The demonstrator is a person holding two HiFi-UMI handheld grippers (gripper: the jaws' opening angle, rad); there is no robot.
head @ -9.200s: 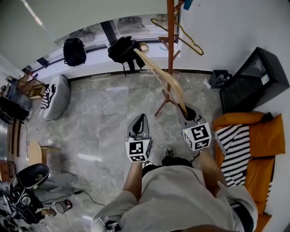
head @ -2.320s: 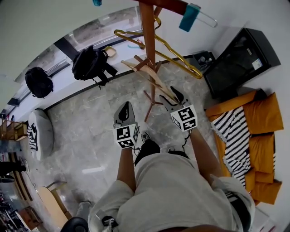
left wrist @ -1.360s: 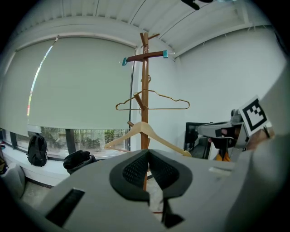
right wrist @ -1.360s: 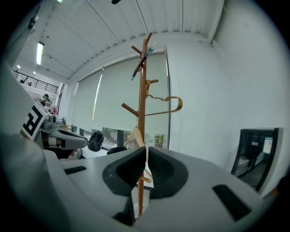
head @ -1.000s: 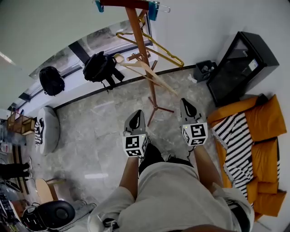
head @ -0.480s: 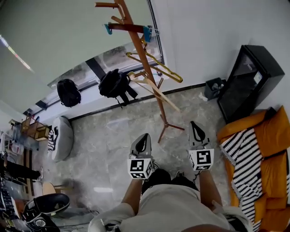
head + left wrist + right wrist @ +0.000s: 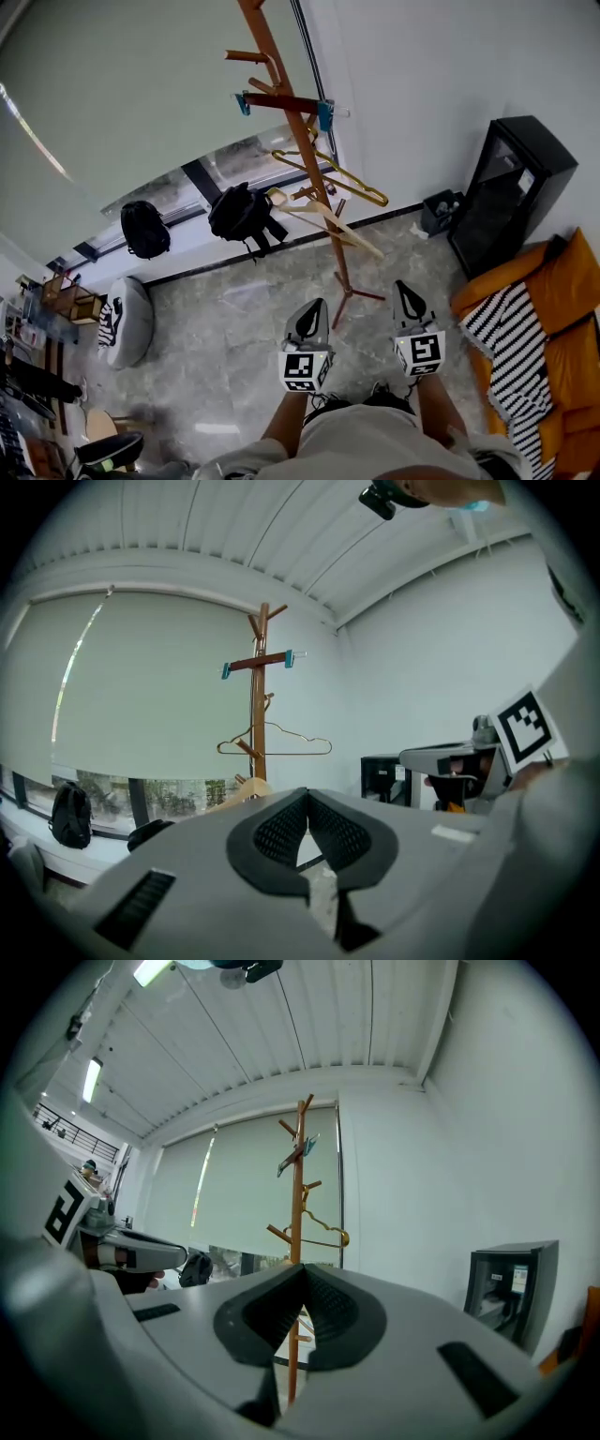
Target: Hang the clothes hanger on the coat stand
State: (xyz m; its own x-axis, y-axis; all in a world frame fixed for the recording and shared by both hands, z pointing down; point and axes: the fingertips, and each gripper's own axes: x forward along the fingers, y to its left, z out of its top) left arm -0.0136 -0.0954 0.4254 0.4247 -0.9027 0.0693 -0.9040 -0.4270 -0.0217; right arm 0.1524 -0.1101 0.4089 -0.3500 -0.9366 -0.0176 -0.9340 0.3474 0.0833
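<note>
Grey marble floor [image 7: 225, 328] spreads below a head camera looking down, with a white wall [image 7: 441, 84] on the right and a wide window under a pale roller blind [image 7: 141, 94] on the left. A tall wooden coat stand [image 7: 305, 150] rises near the corner where they meet. The wooden clothes hanger [image 7: 323, 217] hangs at the stand's lower pegs, slanting down to the right. Just above it is a gold wire hanger [image 7: 328, 173], and higher up a bar with blue clips [image 7: 281, 101].

Two black backpacks [image 7: 242, 214] sit along the window ledge to the left of the stand. A white cushion [image 7: 122, 319] lies on the floor farther left. A small black bin [image 7: 438, 211] stands against the wall to the right of the stand. Beside it is a tall black cabinet [image 7: 511, 192] with a pale label too small to read. An orange sofa [image 7: 553, 281] carries a black-and-white striped blanket [image 7: 506, 347].

The left gripper [image 7: 312, 319] and right gripper [image 7: 408, 305] are held side by side, well apart from the stand. Each bears a cube with black-and-white square markers. Both have their jaws pressed together with nothing between them, and nothing stands between the grippers and the stand.
</note>
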